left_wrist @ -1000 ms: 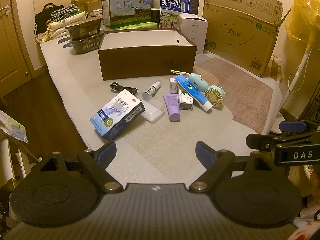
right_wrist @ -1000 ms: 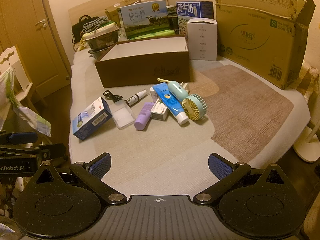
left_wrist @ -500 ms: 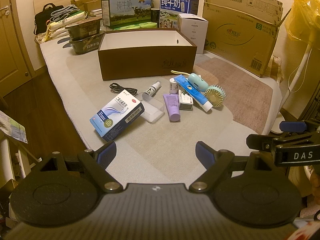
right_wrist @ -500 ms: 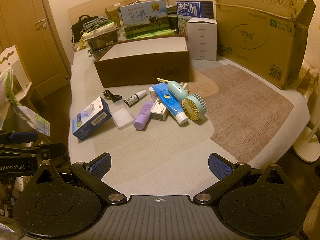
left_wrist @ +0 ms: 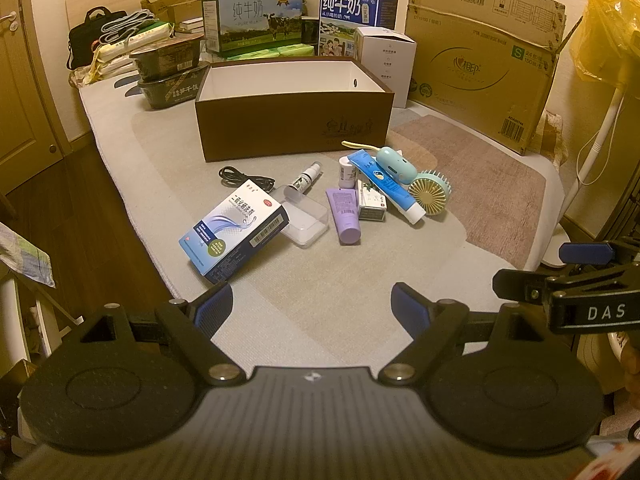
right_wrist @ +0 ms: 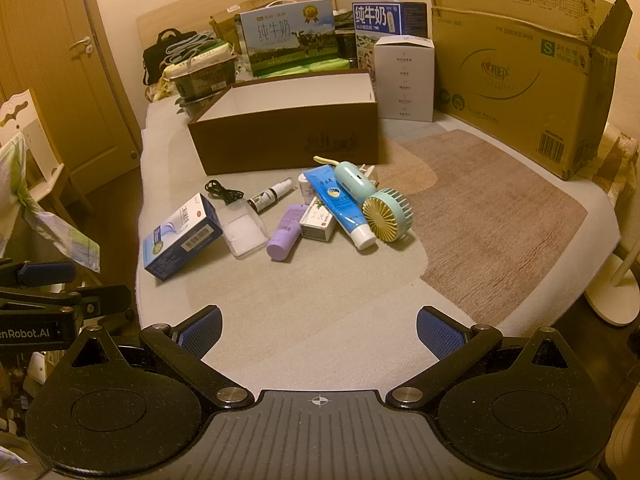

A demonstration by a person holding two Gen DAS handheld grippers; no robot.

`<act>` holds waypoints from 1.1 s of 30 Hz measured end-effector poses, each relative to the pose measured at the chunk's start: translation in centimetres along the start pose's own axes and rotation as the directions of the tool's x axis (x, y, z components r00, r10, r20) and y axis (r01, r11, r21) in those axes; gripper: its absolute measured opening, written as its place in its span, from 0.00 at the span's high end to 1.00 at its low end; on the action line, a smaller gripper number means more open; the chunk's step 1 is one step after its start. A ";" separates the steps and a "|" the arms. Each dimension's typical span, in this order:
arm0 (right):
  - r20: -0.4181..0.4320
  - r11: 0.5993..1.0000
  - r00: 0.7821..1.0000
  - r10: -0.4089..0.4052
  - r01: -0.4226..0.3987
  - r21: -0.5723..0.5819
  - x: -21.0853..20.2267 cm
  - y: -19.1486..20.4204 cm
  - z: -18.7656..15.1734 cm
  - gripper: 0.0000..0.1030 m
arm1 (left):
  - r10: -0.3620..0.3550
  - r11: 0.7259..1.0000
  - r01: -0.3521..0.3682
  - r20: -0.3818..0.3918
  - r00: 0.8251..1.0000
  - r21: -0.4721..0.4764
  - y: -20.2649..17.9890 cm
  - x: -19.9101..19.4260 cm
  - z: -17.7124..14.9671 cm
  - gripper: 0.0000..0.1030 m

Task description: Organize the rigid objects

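Your left gripper (left_wrist: 311, 302) and right gripper (right_wrist: 319, 328) are both spread wide with nothing between the blue pads, hovering over the near edge of the bed (left_wrist: 320, 280), well apart from the items. Left to right on the bed: blue-and-white cardboard medicine box (left_wrist: 234, 230) leaning on a clear plastic case (left_wrist: 306, 220), black coiled cable (left_wrist: 244, 176), small white spray bottle (left_wrist: 308, 176), lilac tube (left_wrist: 345, 214), small white-green carton (left_wrist: 371, 202), blue toothpaste tube (left_wrist: 386, 184), mint handheld fan (left_wrist: 430, 194). The open brown cardboard box with white interior (left_wrist: 296, 128) sits just behind the cluster.
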State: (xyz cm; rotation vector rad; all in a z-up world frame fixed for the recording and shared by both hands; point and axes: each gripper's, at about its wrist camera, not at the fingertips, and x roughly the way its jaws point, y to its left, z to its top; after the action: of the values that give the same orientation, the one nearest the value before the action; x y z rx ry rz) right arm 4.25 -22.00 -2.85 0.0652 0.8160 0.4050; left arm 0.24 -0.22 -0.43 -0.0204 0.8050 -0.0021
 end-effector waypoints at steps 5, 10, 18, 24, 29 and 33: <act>0.000 1.000 1.000 0.000 0.000 0.000 0.4 0.4 -0.2 0.00 | 0.000 1.000 0.000 0.000 1.000 0.000 0.0 0.0 0.0 0.17; -0.007 1.000 1.000 0.007 -0.007 0.004 0.6 0.2 -0.2 0.00 | 0.004 1.000 -0.004 0.001 1.000 0.002 -0.2 0.6 -0.1 0.17; -0.008 1.000 1.000 -0.001 0.001 0.002 1.8 -0.4 0.2 0.00 | 0.015 1.000 -0.015 0.011 1.000 0.006 0.7 2.7 0.5 0.17; -0.018 1.000 1.000 0.000 0.000 0.004 3.0 -0.7 0.6 0.00 | 0.035 0.999 -0.035 0.004 0.999 0.009 1.7 4.0 0.9 0.17; -0.026 1.000 1.000 0.008 -0.007 0.006 4.4 -1.0 1.1 0.00 | 0.041 0.999 -0.041 -0.002 0.999 0.012 2.5 5.4 1.3 0.17; -0.029 1.000 1.000 0.009 -0.008 0.008 5.4 -1.3 1.6 0.00 | 0.043 0.999 -0.043 0.002 0.999 0.030 3.0 6.5 1.7 0.17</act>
State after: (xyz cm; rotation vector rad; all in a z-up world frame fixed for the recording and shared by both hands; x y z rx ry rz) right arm 9.15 -20.96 -5.80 0.0704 0.8468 0.4114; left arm 5.94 2.77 -3.99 0.0253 0.8035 0.0261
